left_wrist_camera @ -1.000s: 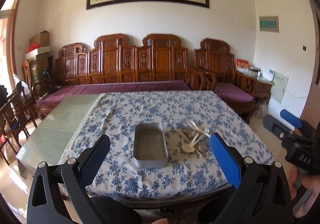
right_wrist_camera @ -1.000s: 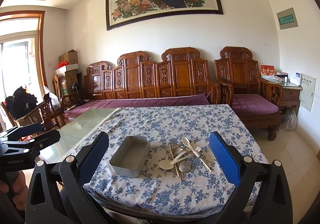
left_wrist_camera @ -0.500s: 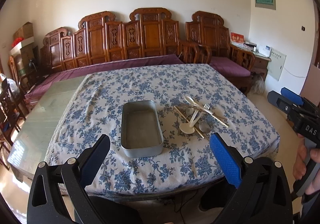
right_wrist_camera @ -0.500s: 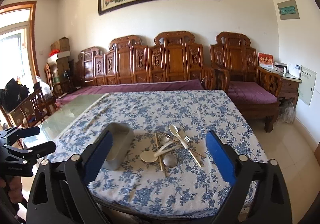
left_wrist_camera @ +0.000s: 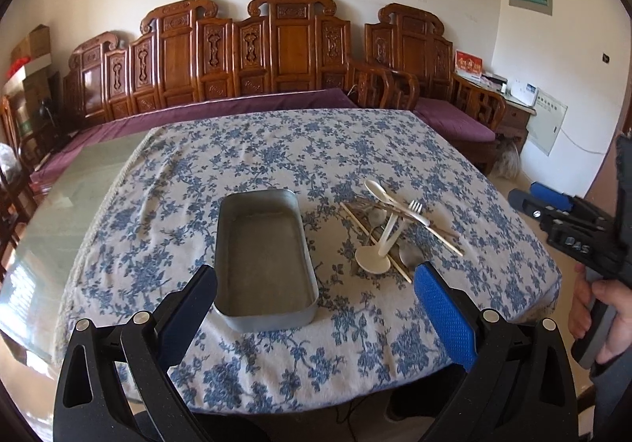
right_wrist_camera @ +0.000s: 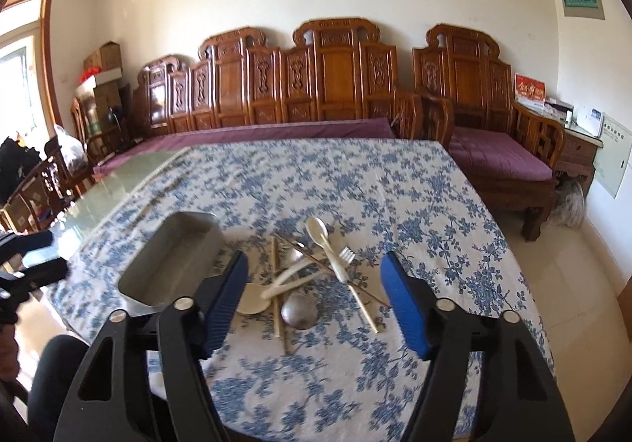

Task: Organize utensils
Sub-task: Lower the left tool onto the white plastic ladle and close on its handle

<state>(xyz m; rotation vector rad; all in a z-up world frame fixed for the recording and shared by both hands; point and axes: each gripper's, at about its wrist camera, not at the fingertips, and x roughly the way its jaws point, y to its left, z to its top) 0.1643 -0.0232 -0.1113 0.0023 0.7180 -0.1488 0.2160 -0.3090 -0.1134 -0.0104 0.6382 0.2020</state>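
Metal tin (left_wrist_camera: 264,264) empty; utensil pile (right_wrist_camera: 312,276) untouched on the table (left_wrist_camera: 276,149). Left gripper (left_wrist_camera: 316,303) jaws apart. Right gripper (right_wrist_camera: 316,303) jaws closing, nothing between them.

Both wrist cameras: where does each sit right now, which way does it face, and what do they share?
Left wrist: on the left gripper, jaws open, facing down over the metal tray; the right gripper and hand show at right.
Right wrist: on the right gripper, jaws closing with nothing between, facing the utensil pile; the left gripper shows at left.
Shared: tray, utensils, floral tablecloth, carved wooden bench.
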